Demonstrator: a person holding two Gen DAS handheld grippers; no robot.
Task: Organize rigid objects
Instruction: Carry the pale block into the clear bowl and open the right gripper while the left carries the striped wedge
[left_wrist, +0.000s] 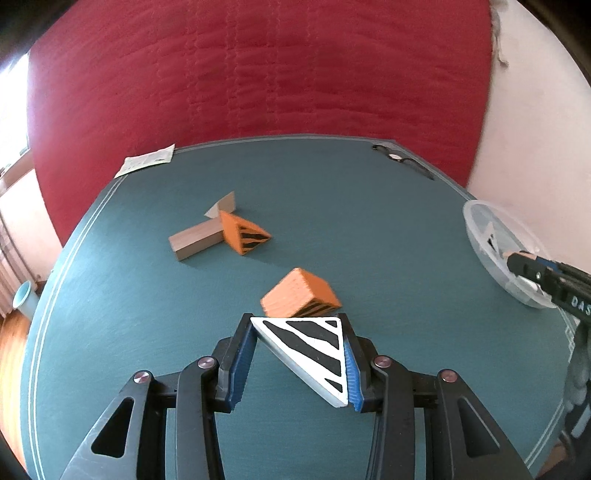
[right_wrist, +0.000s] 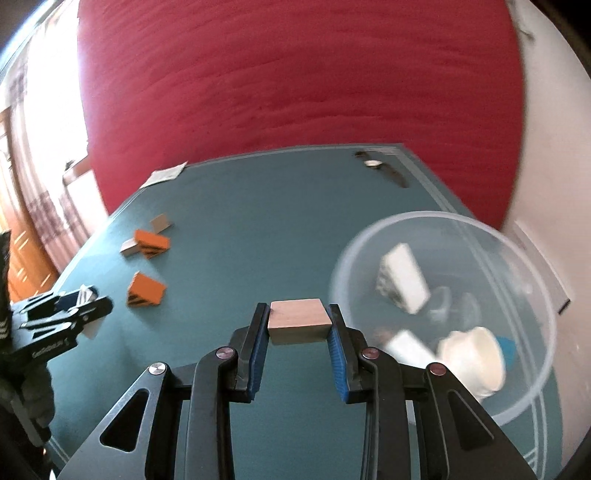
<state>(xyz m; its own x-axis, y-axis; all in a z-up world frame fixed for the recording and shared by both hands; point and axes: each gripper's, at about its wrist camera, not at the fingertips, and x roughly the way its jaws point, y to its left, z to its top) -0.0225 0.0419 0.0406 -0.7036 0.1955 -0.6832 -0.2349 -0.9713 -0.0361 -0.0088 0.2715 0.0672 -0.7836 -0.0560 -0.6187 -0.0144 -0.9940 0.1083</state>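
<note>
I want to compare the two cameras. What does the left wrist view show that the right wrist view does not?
Only the left wrist view shows the striped face of the white-and-black triangular wedge held in the left gripper.

Only the right wrist view shows the plain wooden block gripped by the right gripper, and the inside of the clear plastic bowl, with white pieces.

Both show the teal table, two orange striped wedges and the red wall hanging.
</note>
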